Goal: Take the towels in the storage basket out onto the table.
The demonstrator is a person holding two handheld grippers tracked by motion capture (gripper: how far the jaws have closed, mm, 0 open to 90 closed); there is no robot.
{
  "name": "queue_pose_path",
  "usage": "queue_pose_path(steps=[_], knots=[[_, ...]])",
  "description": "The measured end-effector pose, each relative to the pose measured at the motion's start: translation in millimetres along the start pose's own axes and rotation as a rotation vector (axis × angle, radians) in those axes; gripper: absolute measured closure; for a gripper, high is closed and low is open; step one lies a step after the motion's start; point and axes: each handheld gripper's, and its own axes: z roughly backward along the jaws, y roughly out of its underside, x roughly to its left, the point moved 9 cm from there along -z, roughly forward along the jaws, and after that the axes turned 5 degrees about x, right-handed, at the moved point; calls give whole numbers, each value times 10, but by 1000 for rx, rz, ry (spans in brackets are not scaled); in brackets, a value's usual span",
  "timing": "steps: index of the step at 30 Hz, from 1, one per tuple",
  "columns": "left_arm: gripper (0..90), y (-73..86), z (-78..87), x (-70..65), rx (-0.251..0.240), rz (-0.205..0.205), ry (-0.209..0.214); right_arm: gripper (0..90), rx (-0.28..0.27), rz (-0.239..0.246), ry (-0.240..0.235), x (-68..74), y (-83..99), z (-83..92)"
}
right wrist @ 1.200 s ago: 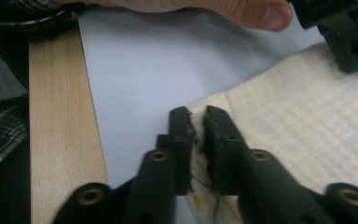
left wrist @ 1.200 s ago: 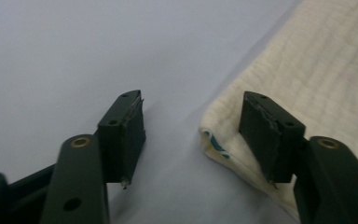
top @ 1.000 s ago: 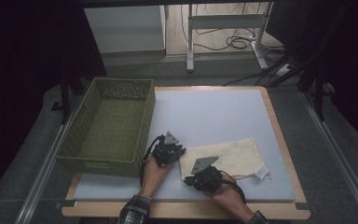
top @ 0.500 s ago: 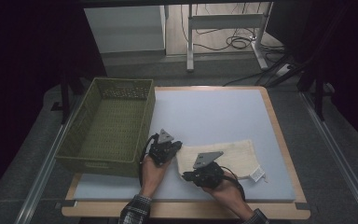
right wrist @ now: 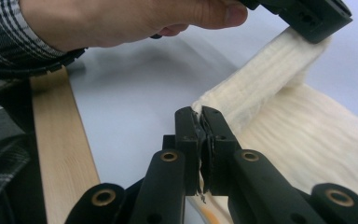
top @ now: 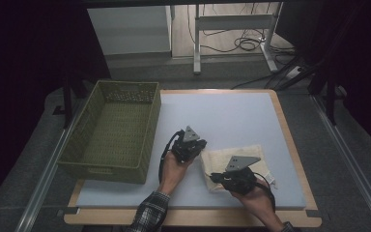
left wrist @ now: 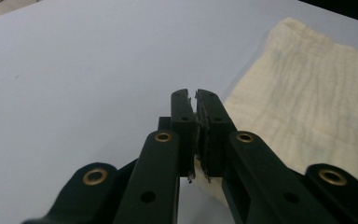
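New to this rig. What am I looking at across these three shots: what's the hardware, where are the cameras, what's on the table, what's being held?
No robot arm here: a person holds a hand-held two-jaw tool in each hand. The high view looks down from above the person's side of the table. The left tool sits at its left, the right tool nearer the front edge. The other two pictures come from cameras riding on each tool, looking along its own black jaws.

On the table lie a cream cloth and, at the left, a green woven basket with nothing visible inside.

Both tools are shut on the cloth's left edge. In the left gripper view the jaws pinch a bit of cloth. In the right gripper view they pinch the edge, and the left tool shows farther off, raising the cloth into a ridge.
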Motion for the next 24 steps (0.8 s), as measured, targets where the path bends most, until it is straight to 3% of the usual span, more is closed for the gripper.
queue_pose_path(steps=[24], knots=[[851,-601,-620,-532,5,-100,120,861,-38,-153,150,-549,565,729]])
